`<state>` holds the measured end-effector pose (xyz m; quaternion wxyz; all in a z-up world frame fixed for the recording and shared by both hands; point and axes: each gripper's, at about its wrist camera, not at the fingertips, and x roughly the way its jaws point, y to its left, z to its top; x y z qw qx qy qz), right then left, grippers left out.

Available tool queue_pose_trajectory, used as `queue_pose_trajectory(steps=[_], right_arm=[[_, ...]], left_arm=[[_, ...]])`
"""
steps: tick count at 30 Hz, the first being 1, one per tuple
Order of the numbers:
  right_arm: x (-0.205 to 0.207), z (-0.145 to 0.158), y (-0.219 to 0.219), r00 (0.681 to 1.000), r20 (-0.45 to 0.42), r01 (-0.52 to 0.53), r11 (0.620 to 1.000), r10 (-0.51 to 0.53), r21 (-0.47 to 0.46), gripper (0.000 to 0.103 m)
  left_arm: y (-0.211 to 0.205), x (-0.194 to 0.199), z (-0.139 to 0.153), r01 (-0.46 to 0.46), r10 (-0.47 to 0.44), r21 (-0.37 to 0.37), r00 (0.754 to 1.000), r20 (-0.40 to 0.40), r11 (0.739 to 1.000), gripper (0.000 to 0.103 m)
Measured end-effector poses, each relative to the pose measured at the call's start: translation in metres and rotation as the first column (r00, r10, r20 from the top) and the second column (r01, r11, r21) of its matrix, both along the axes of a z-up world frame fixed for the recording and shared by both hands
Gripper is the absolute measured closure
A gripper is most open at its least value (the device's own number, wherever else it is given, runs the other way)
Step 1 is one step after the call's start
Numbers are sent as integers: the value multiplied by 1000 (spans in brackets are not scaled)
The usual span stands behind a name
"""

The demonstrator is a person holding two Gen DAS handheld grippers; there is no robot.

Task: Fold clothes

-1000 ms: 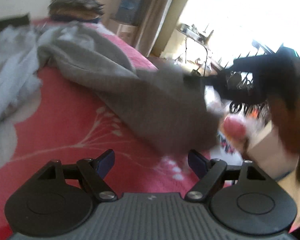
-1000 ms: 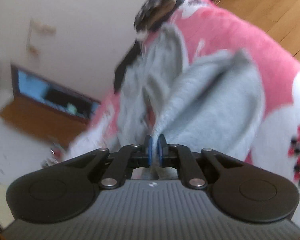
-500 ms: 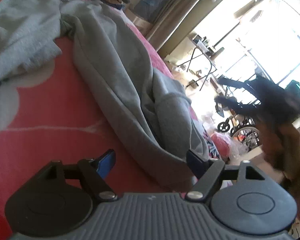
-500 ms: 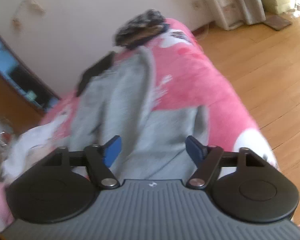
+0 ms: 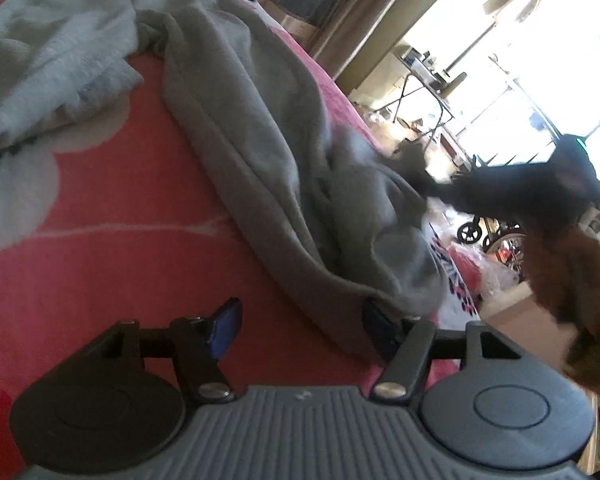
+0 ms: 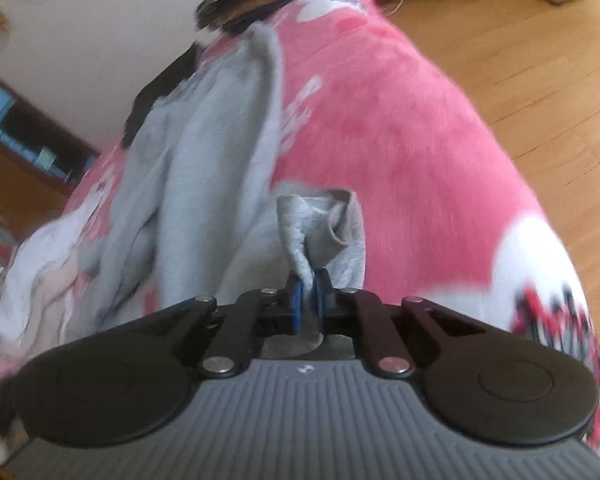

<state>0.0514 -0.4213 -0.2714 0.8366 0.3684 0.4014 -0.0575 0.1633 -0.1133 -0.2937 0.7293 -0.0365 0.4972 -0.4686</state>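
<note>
Left wrist view: set low behind its claw (image 5: 298,330), angled down across the bed (image 5: 100,216) toward the window, close range. Right wrist view: angled down toward the wall. Shared ground: the grey garment (image 5: 260,136) (image 6: 204,184) and bed.

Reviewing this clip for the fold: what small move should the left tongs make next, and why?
Probably finish closing on the hem of the grey garment. The right tongs already pinch a bunched edge, while the left tongs are closing with the hem lying between unpressed pads on the pink blanket.
</note>
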Motion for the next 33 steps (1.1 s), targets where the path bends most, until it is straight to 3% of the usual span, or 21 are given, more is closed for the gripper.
queue_pose_trajectory(steps=[5,9,12,14,16,17,19,20,22,24,26,29,33], right_arm=[[-74,1,39,993,-67,-86,984,98,155,98],[-108,-16,88,953,-124,-233,931,276,282,97],[-117,-24,124,890,-200,-355,898,409,259,91],[-120,-27,143,823,-270,-450,863,500,228,75],[-126,-23,152,750,-324,-538,817,576,207,67],[-131,-17,150,731,-334,-563,802,595,197,60],[-140,-1,137,709,-340,-604,781,618,160,57],[-142,10,125,728,-330,-597,792,602,126,57],[-143,32,95,810,-283,-517,853,513,67,57],[-140,48,63,904,-192,-384,923,381,26,54],[-126,52,40,969,-89,-232,973,232,14,44],[-85,35,19,995,1,-95,994,95,56,44],[-23,1,15,999,-11,-49,997,50,64,44]], left_arm=[[4,12,-2,-39,36,-48,998,-46,998,37],[0,10,-7,-25,23,-32,999,-47,999,37],[-9,6,-10,-5,5,1,999,-36,1000,38],[-15,2,-12,8,-8,32,1000,-18,999,39],[-20,-1,-10,15,-15,50,1000,5,999,39],[-22,-3,-10,17,-18,57,1000,12,998,39],[-22,-6,-10,19,-20,64,1000,11,998,39],[-24,-7,-10,23,-23,70,1000,10,997,39],[-27,-11,-11,32,-33,80,999,12,996,39],[-33,-16,-10,43,-45,91,999,19,995,39],[-35,-23,-10,54,-57,98,998,25,994,39],[-37,-35,-9,70,-74,105,997,28,992,39],[-44,-46,-9,95,-97,111,995,17,989,39]])
